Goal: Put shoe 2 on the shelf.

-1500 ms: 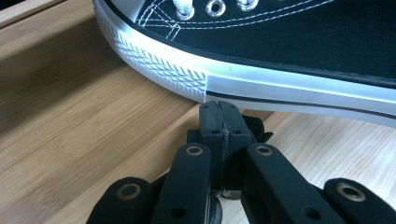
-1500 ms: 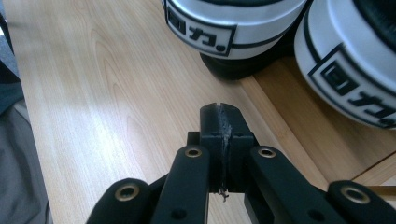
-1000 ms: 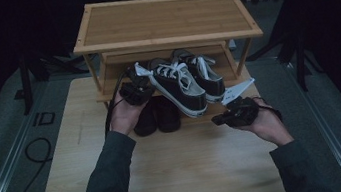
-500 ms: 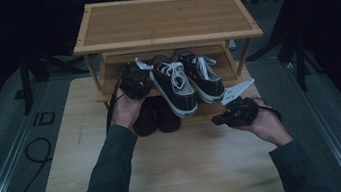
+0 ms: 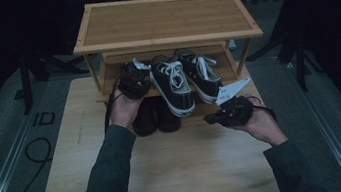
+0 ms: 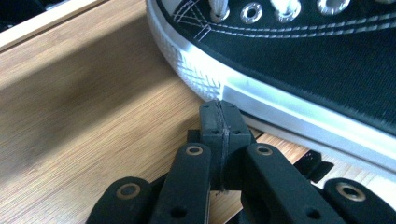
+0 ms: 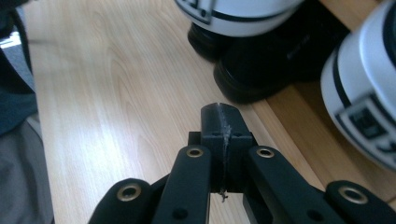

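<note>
Now my left gripper (image 5: 133, 79) has moved up to the rack (image 5: 163, 21), jaws together, tip touching the left sneaker (image 5: 172, 83) and nudging it in; my right gripper (image 5: 231, 112) waits closed and empty

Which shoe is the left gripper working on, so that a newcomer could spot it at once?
Find the two-tier bamboo shoe rack at the far end of the light wooden board. On its lower shelf stand two black canvas sneakers with white laces; take the left black canvas sneaker, beside the left gripper. Unlike its partner, its white heel juts out over the shelf edge, above two plain black shoes.
</note>
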Available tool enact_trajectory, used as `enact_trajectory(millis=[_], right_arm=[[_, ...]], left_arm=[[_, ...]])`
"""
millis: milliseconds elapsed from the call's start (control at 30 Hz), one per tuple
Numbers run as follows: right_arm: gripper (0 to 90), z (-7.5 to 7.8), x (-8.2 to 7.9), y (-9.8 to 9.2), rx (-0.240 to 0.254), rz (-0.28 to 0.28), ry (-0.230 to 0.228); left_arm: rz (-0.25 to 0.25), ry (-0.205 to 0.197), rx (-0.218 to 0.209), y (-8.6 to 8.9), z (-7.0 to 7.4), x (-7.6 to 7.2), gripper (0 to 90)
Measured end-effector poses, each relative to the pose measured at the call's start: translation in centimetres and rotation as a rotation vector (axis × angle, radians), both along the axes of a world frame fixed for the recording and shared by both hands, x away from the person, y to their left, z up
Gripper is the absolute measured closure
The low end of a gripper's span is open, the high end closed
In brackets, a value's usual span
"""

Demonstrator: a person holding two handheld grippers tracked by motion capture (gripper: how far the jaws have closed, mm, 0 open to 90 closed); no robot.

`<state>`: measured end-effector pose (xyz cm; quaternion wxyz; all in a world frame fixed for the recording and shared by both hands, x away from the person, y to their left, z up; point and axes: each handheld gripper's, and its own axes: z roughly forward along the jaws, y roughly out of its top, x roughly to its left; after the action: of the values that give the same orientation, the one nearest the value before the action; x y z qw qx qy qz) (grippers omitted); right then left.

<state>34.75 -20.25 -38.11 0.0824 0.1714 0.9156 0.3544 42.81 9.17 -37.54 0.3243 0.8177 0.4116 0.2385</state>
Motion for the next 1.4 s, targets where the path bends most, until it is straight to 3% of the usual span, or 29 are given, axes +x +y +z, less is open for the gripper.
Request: enact_trajectory(millis=[133,400,867,1000,1100,1400], right_arm=[[89.9,0.5,-0.1,0.7,0.023,0.021,-0.014],[89.9,1.5,-0.2,1.7,0.075,0.046,-0.034],[89.9,2.1,-0.1,2.9,0.100,0.059,-0.048],[90.0,2.2,0.0,3.1,0.103,0.060,-0.046],[90.0,2.1,0.0,3.2,0.099,0.059,-0.047],[90.0,2.0,0.2,4.4,0.106,0.084,-0.049]], left_arm=[[-0.001,-0.008,0.020,0.4,0.1,0.0,90.0],[0.002,0.002,0.005,1.2,0.0,-0.2,90.0],[0.041,-0.011,0.061,3.5,0.1,-1.0,88.1],[0.051,-0.008,0.035,3.7,0.0,-1.0,90.0],[0.052,-0.010,0.039,3.7,0.0,-1.1,90.0],[0.059,-0.014,-0.020,4.1,-0.3,-1.1,90.0]])
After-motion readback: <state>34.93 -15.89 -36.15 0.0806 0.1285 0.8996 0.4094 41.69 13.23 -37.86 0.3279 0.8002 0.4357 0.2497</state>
